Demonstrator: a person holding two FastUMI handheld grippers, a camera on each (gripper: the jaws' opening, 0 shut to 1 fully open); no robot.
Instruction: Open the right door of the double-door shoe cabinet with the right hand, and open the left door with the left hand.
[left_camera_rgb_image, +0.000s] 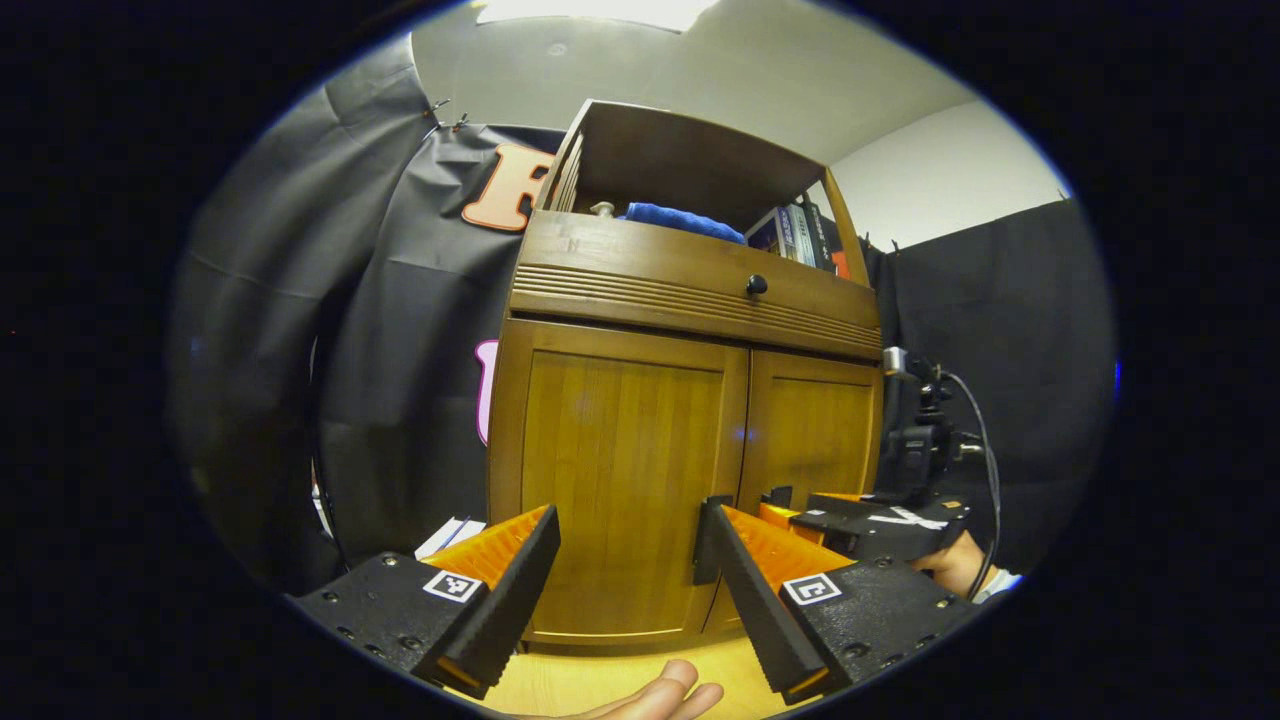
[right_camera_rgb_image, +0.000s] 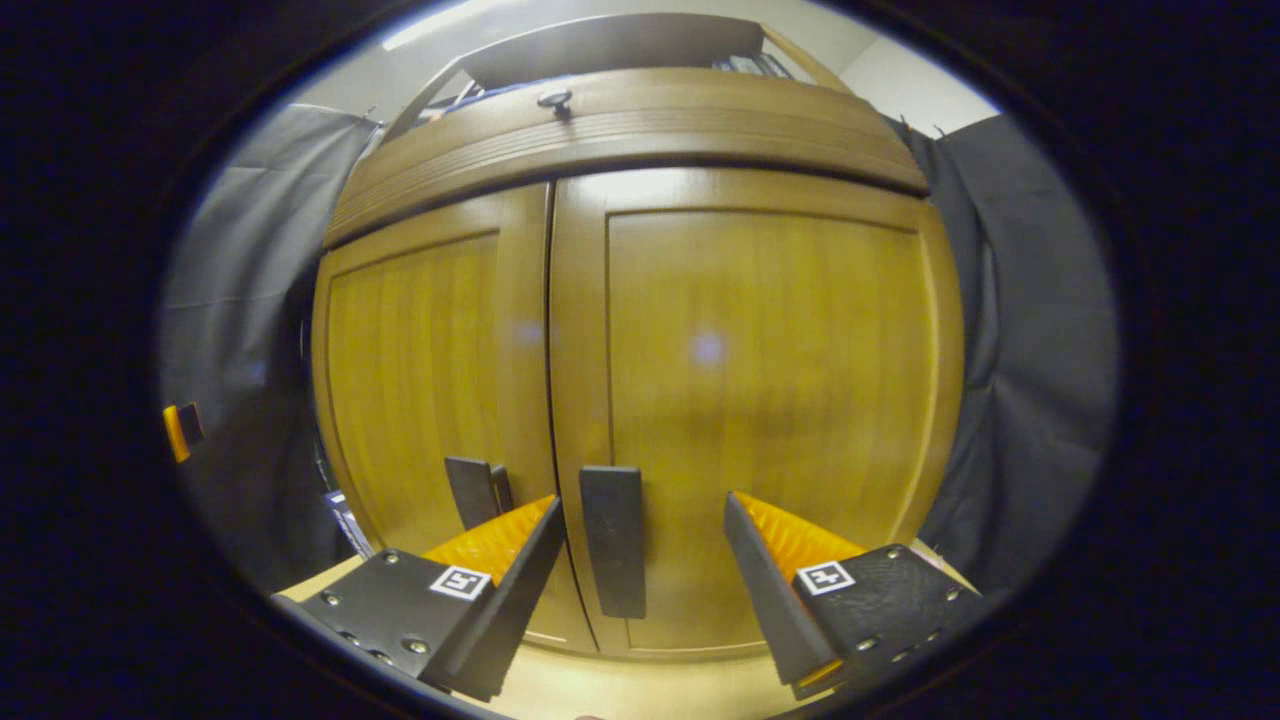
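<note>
The shoe cabinet, of glossy grained wood, is seen with both panelled doors closed; a blue cloth and books are held in its open top shelf. The right gripper is spread around the flat black handle of the right door, the left gripper is spread before the left door.

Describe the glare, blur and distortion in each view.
Right gripper view: strong fisheye bulge bows the right door, which carries a pale glare spot and looks slightly soft. Left gripper view: sharper; the cabinet leans, and ceiling light is blown out at the top edge.

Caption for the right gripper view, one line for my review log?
Right gripper, jaws open, faces the closed right door with its dark handle between the fingers, not yet gripped.
</note>
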